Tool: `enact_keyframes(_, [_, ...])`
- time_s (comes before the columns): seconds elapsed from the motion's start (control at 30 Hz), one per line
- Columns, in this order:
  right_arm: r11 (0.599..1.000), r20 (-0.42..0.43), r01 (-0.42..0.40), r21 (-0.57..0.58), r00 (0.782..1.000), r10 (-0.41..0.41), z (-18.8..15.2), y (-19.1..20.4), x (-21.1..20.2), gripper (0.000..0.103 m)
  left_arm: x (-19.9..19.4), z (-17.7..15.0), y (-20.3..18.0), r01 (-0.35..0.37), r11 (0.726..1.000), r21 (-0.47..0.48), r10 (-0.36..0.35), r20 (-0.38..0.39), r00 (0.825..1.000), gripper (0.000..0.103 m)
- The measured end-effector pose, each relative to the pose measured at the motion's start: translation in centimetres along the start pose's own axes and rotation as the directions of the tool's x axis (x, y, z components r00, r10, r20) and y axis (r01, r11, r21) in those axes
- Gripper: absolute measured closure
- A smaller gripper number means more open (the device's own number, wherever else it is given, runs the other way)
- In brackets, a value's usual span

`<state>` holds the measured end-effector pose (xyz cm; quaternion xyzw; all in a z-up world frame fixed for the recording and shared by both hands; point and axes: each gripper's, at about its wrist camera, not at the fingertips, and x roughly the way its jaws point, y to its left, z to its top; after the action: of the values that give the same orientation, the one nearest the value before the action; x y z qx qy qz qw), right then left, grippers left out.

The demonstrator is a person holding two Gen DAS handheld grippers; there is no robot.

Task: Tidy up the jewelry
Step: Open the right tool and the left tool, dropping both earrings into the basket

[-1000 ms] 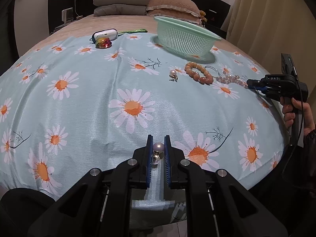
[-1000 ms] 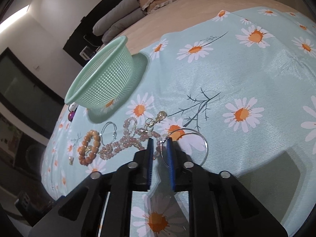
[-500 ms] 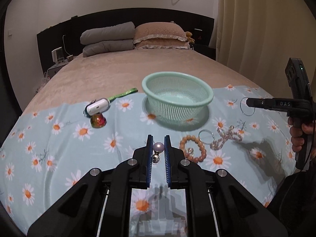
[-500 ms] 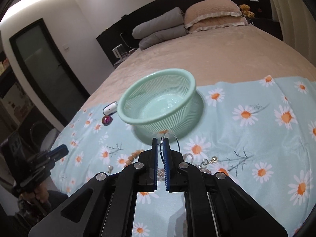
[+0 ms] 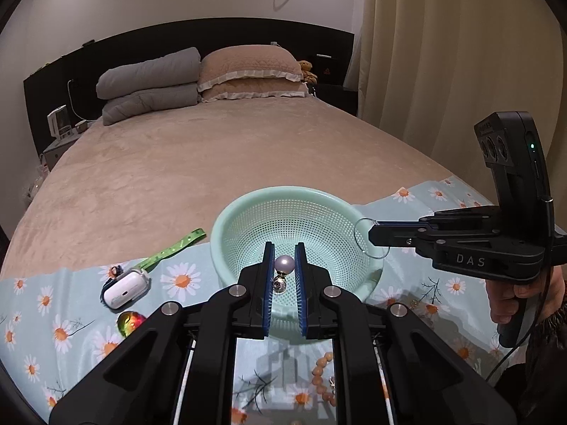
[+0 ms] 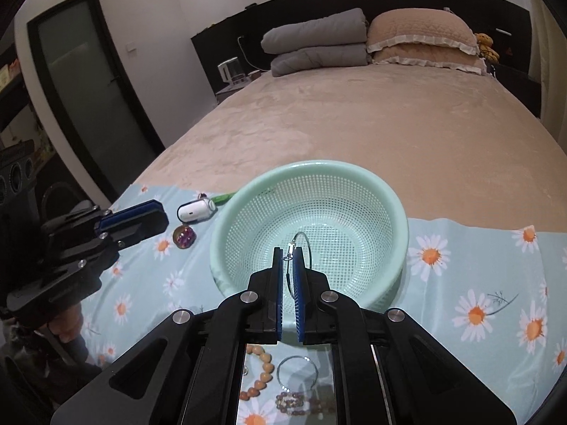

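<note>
My left gripper (image 5: 284, 248) is shut on a pearl earring (image 5: 284, 264), held over the near side of the mint-green mesh basket (image 5: 226, 233). My right gripper (image 6: 290, 252) is shut on a thin silver hoop earring (image 6: 307, 241) above the same basket (image 6: 397, 205). From the left wrist view the right gripper (image 5: 372, 234) reaches in from the right with the hoop (image 5: 359, 233) hanging over the basket's rim. An orange bead bracelet (image 6: 264, 372), a second silver hoop (image 6: 297, 372) and a pinkish bead strand (image 6: 294, 402) lie on the daisy cloth (image 6: 478, 283) below.
A white earbud case (image 5: 124, 288) with a green strap (image 5: 173, 249) and a shiny multicoloured ball (image 5: 131, 321) lie left of the basket. Beyond the cloth stretches the beige bedspread (image 5: 212, 156), with stacked pillows (image 5: 248, 71) at the dark headboard. A curtain (image 5: 443, 53) hangs at right.
Both grippers rose from the cloth and moved forward to the basket, the left carrying the pearl earring, the right lifting the hoop off the cloth. The right wrist rolled level.
</note>
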<state>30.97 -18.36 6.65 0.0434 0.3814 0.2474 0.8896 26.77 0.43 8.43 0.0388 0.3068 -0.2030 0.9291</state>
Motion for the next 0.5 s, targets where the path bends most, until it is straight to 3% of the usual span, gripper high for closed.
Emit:
enact_keyframes(0.13, [1.000, -0.048, -0.008, 0.011, 0.999, 0.009, -0.6, -1.9, 3.1, 0.094, 4.1, -0.2, 0.1, 0.017, 0.999, 0.032, -0.015, -0.054, 0.998, 0.091])
enact_keyframes(0.2, [0.998, -0.050, -0.041, 0.044, 0.998, 0.043, -1.0, -3.0, 3.9, 0.093, 5.4, -0.5, 0.6, 0.029, 1.000, 0.004, -0.028, -0.066, 0.997, 0.091])
enact_keyframes(0.23, [0.996, -0.046, -0.053, 0.071, 0.997, 0.057, -1.2, -3.6, 4.0, 0.093, 5.7, -0.7, 0.9, 0.047, 0.999, -0.018, -0.048, -0.065, 0.997, 0.083])
enact_keyframes(0.27, [0.995, -0.038, -0.037, 0.088, 0.998, 0.040, -1.3, -4.1, 4.0, 0.087, 5.7, -0.9, 1.2, 0.069, 0.997, -0.035, -0.071, -0.059, 0.996, 0.063])
enact_keyframes(0.33, [0.994, -0.005, 0.028, 0.109, 1.000, -0.027, -1.3, -4.9, 3.6, 0.062, 5.4, -1.2, 1.4, 0.036, 0.999, -0.033, -0.037, -0.041, 0.998, 0.036])
enact_keyframes(0.37, [0.990, 0.027, 0.046, 0.130, 0.998, -0.050, -1.4, -5.3, 3.1, 0.041, 5.1, -1.4, 1.3, 0.015, 1.000, -0.024, -0.015, -0.021, 1.000, 0.035])
enact_keyframes(0.4, [0.987, 0.065, 0.051, 0.155, 0.996, -0.062, -1.5, -5.6, 2.5, 0.034, 4.7, -1.4, 1.3, 0.001, 1.000, -0.014, -0.001, -0.008, 1.000, 0.034])
enact_keyframes(0.47, [0.980, 0.111, 0.025, 0.196, 0.993, -0.048, -1.5, -6.0, 1.7, 0.029, 4.3, -1.4, 1.4, -0.018, 1.000, -0.003, 0.018, -0.003, 1.000, 0.018])
enact_keyframes(0.5, [0.977, 0.115, 0.018, 0.211, 0.992, -0.043, -1.4, -6.1, 1.4, 0.026, 4.0, -1.4, 1.4, -0.020, 1.000, -0.005, 0.020, 0.014, 1.000, 0.018])
